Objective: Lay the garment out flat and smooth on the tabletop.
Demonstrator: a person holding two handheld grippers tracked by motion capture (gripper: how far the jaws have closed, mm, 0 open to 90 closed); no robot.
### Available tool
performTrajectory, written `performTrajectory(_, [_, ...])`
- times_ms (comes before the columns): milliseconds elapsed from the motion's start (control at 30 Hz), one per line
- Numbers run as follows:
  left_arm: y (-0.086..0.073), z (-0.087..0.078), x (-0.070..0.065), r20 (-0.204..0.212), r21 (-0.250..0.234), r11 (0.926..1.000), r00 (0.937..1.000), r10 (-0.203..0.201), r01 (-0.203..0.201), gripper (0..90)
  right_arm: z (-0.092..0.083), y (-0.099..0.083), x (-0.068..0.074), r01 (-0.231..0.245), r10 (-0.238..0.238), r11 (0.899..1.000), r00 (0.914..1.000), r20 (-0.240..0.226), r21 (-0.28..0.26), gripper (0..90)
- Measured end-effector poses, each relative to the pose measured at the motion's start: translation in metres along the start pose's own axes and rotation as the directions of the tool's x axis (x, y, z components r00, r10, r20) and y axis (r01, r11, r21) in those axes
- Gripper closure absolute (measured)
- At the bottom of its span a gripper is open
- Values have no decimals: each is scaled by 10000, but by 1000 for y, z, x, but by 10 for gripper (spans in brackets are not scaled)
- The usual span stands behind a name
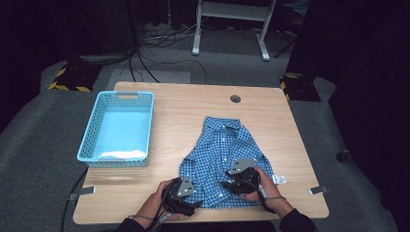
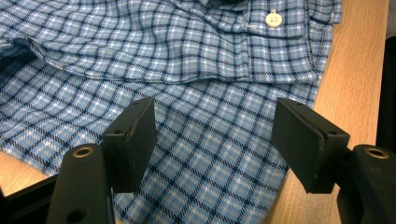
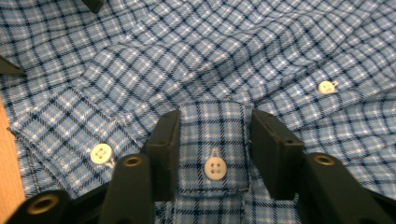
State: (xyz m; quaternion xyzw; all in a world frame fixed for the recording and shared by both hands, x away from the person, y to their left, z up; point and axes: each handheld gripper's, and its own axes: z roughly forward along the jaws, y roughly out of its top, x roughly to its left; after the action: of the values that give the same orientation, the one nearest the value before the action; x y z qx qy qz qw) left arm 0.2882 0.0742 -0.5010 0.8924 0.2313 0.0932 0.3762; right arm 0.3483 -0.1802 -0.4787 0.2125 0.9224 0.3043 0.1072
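A blue plaid button shirt [image 1: 220, 150] lies flat on the wooden table [image 1: 183, 104], collar towards the far edge. My left gripper [image 1: 194, 205] hovers at the shirt's near left hem. In the left gripper view its jaws stand wide apart over the plaid cloth [image 2: 210, 154], holding nothing. My right gripper [image 1: 226, 185] is over the shirt's lower front. In the right gripper view [image 3: 215, 135] its jaws are partly open, one on each side of a flat buttoned strip [image 3: 212, 121] that carries a white button [image 3: 215, 168]. The strip is not visibly squeezed.
A light blue plastic basket [image 1: 92, 130] stands on the table's left side. A round cable hole [image 1: 235, 98] sits near the far edge. The person's hands [image 1: 268, 191] come in at the near edge. Cables and a desk frame lie on the floor beyond.
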Motion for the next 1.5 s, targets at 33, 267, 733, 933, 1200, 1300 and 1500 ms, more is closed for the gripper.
performTrajectory(33, [0,0,0,3,-6,10000,10000,1,-1,310,-1,0,0,-90,90,10000,9999,75,-10,626])
performTrajectory(267, [0,0,1,12,-1,10000,10000,66,-66,310,-7,-2,-5,-254,262,9995,9989,382,-198,707])
performTrajectory(733, [-1,0,1,55,-66,10000,10000,62,-61,311,-17,-4,-10,-524,566,9962,9965,612,-689,745])
performTrajectory(933, [-1,0,2,108,-104,9999,9999,85,-84,311,-27,-9,-19,-810,891,9922,9925,840,-948,755])
performTrajectory(1200, [-2,0,2,108,-112,9999,9999,78,-77,310,-36,-15,-28,-1071,1198,9872,9871,1059,-1182,756])
performTrajectory(1300, [-2,0,2,108,-112,9999,9999,81,-79,311,-43,-19,-33,-1214,1376,9836,9832,1197,-1335,756])
performTrajectory(1500, [-2,0,2,111,-112,9999,9999,78,-76,311,-52,-26,-41,-1542,1763,9763,9736,1449,-1516,756])
